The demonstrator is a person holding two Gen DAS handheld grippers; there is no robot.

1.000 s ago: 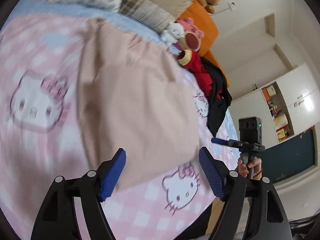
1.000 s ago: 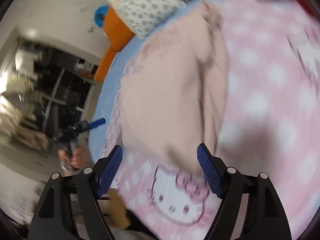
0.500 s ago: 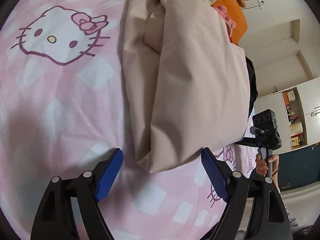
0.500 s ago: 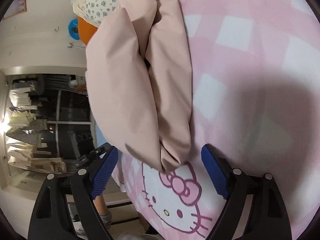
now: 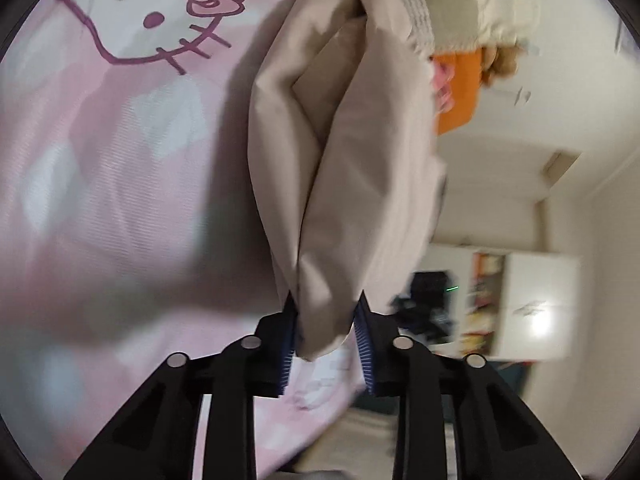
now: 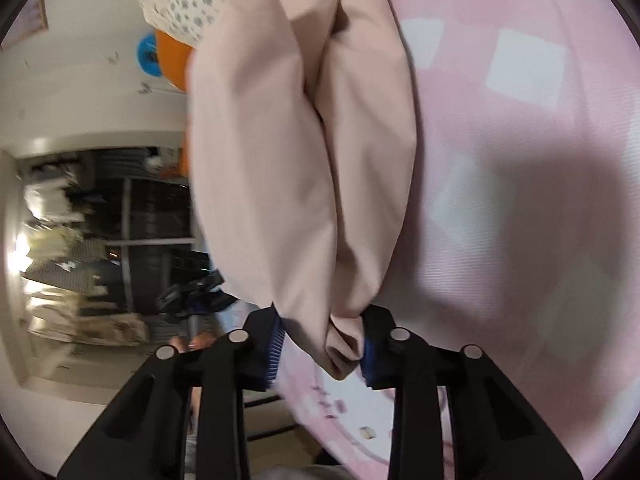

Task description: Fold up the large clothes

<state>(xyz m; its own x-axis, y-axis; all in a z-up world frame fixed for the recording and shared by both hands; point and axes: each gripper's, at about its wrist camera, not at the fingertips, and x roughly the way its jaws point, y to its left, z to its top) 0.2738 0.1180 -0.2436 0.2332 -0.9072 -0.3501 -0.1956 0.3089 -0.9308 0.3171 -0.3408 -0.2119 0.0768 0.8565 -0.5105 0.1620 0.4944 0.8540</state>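
The beige garment (image 5: 352,168) is running past the top edge ahead of the left gripper (image 5: 326,342), hiding its far end. Shelves (image 6: 72,248) left of the right gripper (image 6: 322,342) are blurring beyond recognition.

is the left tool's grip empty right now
No, the left tool has just been closing and its blue pads now pinch a bunched corner of the beige garment above the pink bedsheet.

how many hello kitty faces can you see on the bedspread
1 clear face, at the top left of the left wrist view, beside the beige garment. Faint pink marks near the bed's edge may be another; the garment may hide more.
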